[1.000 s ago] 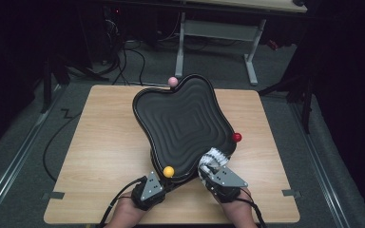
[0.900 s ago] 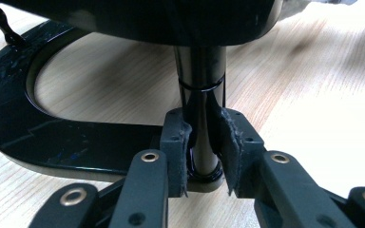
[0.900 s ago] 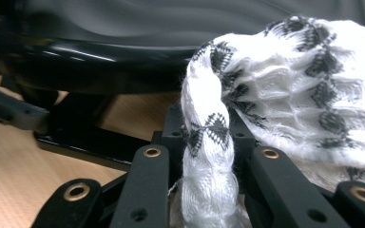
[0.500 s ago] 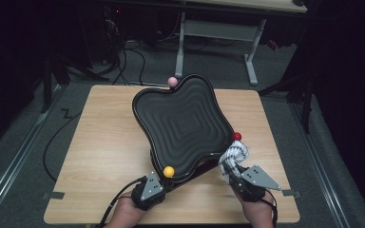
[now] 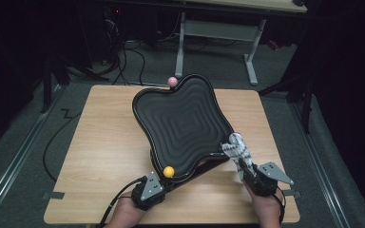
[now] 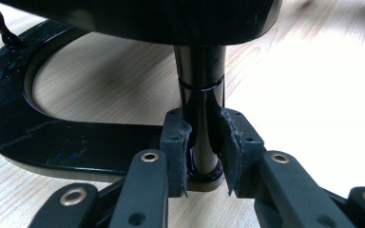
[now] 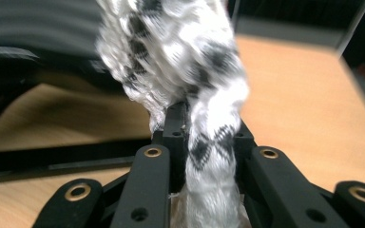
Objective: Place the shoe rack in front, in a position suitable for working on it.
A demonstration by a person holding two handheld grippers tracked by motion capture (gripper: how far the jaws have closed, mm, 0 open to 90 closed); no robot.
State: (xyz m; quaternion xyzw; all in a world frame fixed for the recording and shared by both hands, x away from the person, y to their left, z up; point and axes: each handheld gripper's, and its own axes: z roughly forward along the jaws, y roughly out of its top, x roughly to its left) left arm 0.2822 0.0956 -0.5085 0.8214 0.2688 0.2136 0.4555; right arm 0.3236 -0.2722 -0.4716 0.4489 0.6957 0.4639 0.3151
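High view: black wavy tray (image 5: 183, 126) sits tilted on its stand near table centre, low corner toward 6 o'clock. Left gripper (image 5: 156, 186) holds at the 7 o'clock corner, just below the yellow ball (image 5: 169, 171). Right gripper (image 5: 245, 167) is at the tray's 4 o'clock edge with a black-and-white cloth (image 5: 236, 147) bunched ahead of it, touching the rim. Pink ball (image 5: 172, 81) sits at the tray's 12 o'clock tip.

Left gripper view: jaws pinch the black post (image 6: 200, 118) under the tray, pads (image 6: 177, 142) pressed on both sides just above the foot. Curved black base (image 6: 43, 137) runs off toward 9 o'clock on the wooden table (image 6: 313, 80). Looks like a solid brace — keep it there so the tray doesn't rock or spin.

Right gripper view: jaws clamped on the cloth (image 7: 204, 95), which comes up between them and fans out at 12 o'clock; blurred. Tray's ridged surface (image 7: 33, 23) lies at 10 o'clock.

My read — step is wiping the tray. To do it well:
- lead with the loose wad, not the jaw tips, so plastic doesn't scrape plastic
- follow the ridges in arcs, from the 4 o'clock rim inward
- light pressure; the tilt means a hard push levers against the post
- steer clear of the yellow ball at the low corner
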